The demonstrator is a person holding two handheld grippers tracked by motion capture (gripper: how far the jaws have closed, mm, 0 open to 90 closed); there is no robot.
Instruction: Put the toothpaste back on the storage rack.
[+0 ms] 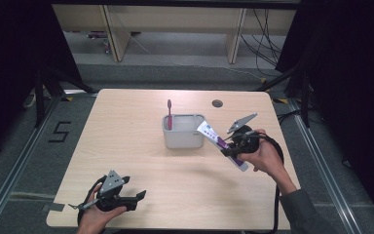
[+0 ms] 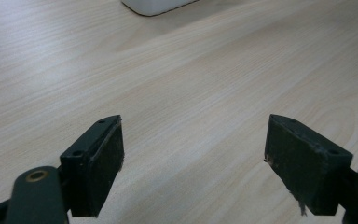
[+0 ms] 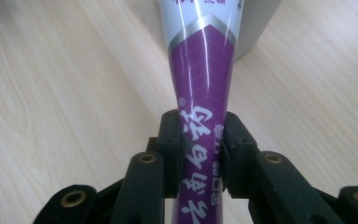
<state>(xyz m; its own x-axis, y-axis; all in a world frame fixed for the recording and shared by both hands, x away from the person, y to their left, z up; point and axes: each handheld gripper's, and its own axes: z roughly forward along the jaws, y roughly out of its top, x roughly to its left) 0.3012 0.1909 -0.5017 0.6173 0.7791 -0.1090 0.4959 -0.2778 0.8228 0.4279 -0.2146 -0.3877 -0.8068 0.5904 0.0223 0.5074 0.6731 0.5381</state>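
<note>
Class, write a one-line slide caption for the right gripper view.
Right gripper clamps a purple-and-white toothpaste tube above the wooden table.

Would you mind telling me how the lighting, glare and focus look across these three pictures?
High view: the table is evenly lit, its surroundings dark, with soft shadows beside the grey bin. Left gripper view: the wood grain is sharp, the bin's edge is bright and washed out. Right gripper view: white glare streaks run down the toothpaste tube, and the right gripper looks slightly soft up close.
</note>
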